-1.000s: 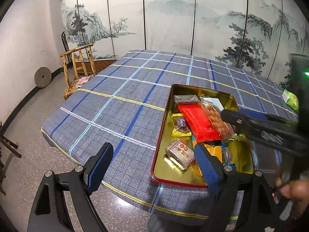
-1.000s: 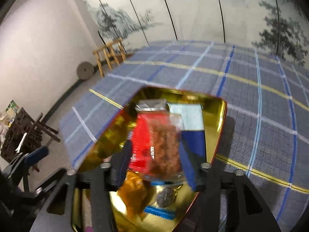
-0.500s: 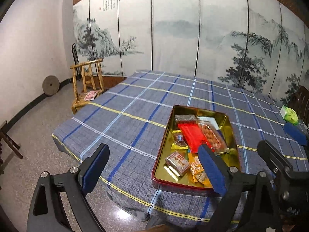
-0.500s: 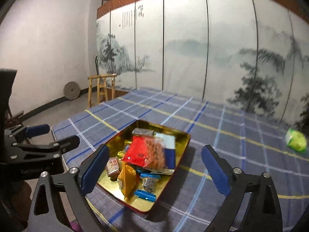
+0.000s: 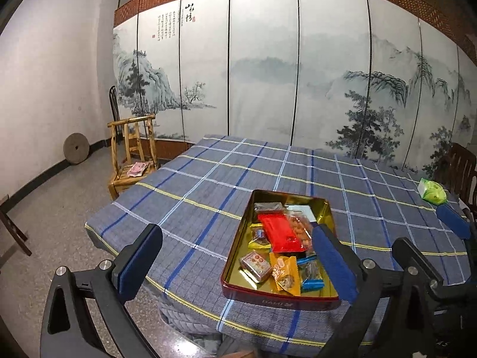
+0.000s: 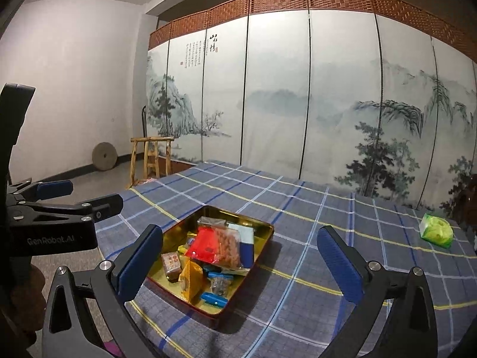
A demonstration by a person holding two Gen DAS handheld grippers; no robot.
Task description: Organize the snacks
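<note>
Both the left gripper and right gripper have just been opening their fingers wide, empty, while the green packet lies alone on the tabletop, probably light, crinkly, best pinched across its middle.

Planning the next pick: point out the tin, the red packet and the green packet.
tin (image 5: pixel 277 299), left wrist view, near wall
red packet (image 5: pixel 280 234), left wrist view, middle
green packet (image 6: pixel 436 230), right wrist view, middle
</note>
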